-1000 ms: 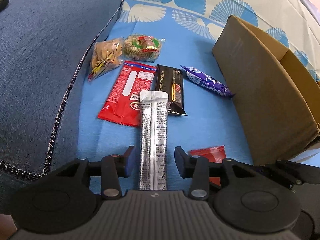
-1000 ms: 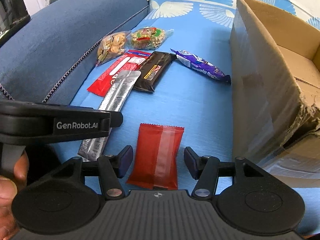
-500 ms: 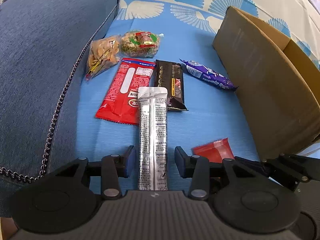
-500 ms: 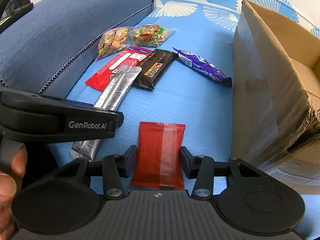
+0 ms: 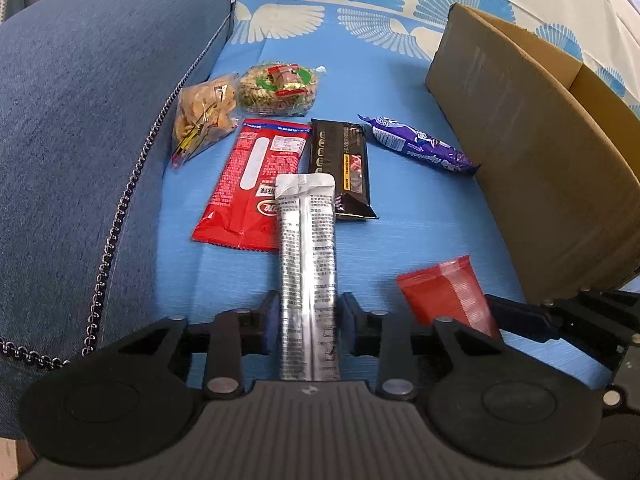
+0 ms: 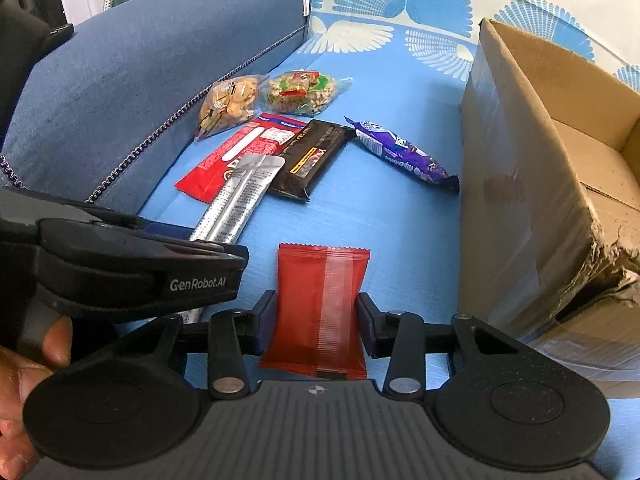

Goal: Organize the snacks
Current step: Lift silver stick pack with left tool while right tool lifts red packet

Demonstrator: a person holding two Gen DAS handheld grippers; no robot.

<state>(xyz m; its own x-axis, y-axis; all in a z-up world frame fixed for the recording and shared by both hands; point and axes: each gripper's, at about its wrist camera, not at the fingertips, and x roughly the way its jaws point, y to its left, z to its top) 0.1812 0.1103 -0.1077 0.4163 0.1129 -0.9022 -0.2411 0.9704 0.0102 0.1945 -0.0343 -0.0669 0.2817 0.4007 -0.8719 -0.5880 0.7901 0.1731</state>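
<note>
Our left fingers (image 5: 308,316) have just been closing on the long silver foil sachet (image 5: 307,264), its length running straight ahead between them, while our right fingers (image 6: 316,314), also narrowing, pinch the red plastic snack packet (image 6: 318,308) lying lengthwise between them.

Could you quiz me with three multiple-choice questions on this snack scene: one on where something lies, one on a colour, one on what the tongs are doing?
1. Where does the purple wrapper lie?
A. beside the cardboard box
B. inside the box
C. on the blue cushion

2. What colour is the packet between the right tongs?
A. silver
B. red
C. black

3. How are the left tongs set?
A. wide open over bare cloth
B. closed on the silver packet
C. gripping the box

Answers:
1. A: its end nearly meets the box wall.
2. B: the red packet sits there.
3. B: both pads press its edges, having just closed in.
</note>
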